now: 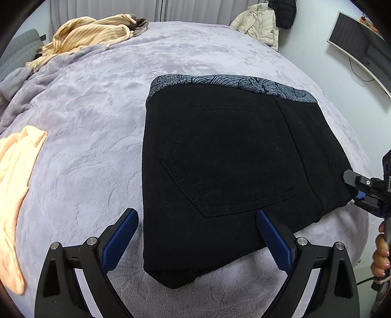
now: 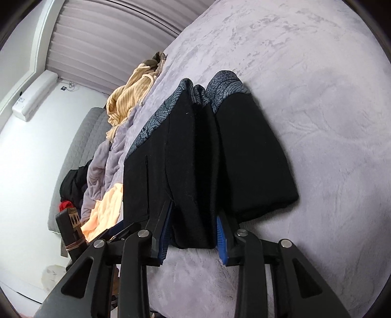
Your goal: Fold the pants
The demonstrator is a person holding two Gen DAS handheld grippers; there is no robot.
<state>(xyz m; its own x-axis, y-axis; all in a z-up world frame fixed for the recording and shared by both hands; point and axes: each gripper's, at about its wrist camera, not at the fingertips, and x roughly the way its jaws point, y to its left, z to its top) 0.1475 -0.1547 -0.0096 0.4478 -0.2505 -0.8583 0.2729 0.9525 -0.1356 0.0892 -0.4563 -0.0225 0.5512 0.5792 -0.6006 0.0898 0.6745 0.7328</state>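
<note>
The black pants (image 1: 227,166) lie folded into a thick stack on the lilac bed cover, back pocket up, with a grey patterned waistband lining at the far edge. My left gripper (image 1: 195,232) is open, its blue pads either side of the stack's near edge, not gripping. My right gripper (image 2: 193,232) is turned on its side at the stack's right edge (image 2: 195,171); its blue pads straddle the upper folded layers and press against the cloth. The right gripper also shows in the left wrist view (image 1: 361,190) at the pants' right edge.
A peach garment (image 1: 17,186) lies at the left. A striped tan garment (image 1: 85,34) is heaped at the far left of the bed (image 1: 85,110). A cream jacket (image 1: 259,22) hangs at the back and a monitor (image 1: 359,41) is on the right wall.
</note>
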